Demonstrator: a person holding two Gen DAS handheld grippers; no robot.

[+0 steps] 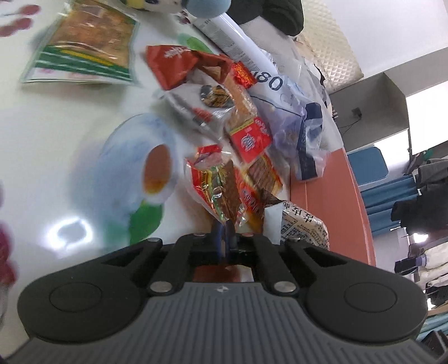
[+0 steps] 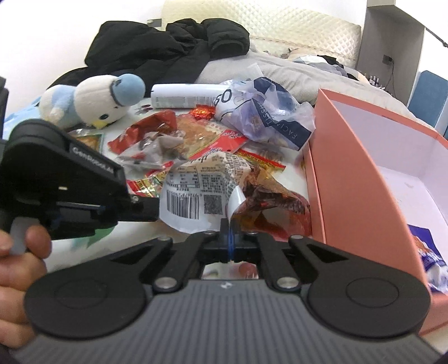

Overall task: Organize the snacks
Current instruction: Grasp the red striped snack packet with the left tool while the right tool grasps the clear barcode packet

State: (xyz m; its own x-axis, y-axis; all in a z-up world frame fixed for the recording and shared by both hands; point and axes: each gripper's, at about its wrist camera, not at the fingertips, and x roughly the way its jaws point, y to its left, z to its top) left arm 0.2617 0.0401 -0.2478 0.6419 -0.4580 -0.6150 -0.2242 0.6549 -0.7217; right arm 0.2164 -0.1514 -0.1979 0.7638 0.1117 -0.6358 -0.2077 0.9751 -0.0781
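Pinching shut now, the right gripper clamps the white packet and the left gripper a red packet, probably bound for the pink box alongside.

Home bedroom: bed with quilted headboard beyond the hand-held grippers, black jacket dumped on it, plush bird on the bench, hanging clothes to the side.

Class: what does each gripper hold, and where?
Right gripper: barcode packet, by its near edge. Left gripper: red-yellow packet, by its near corner, it seems.
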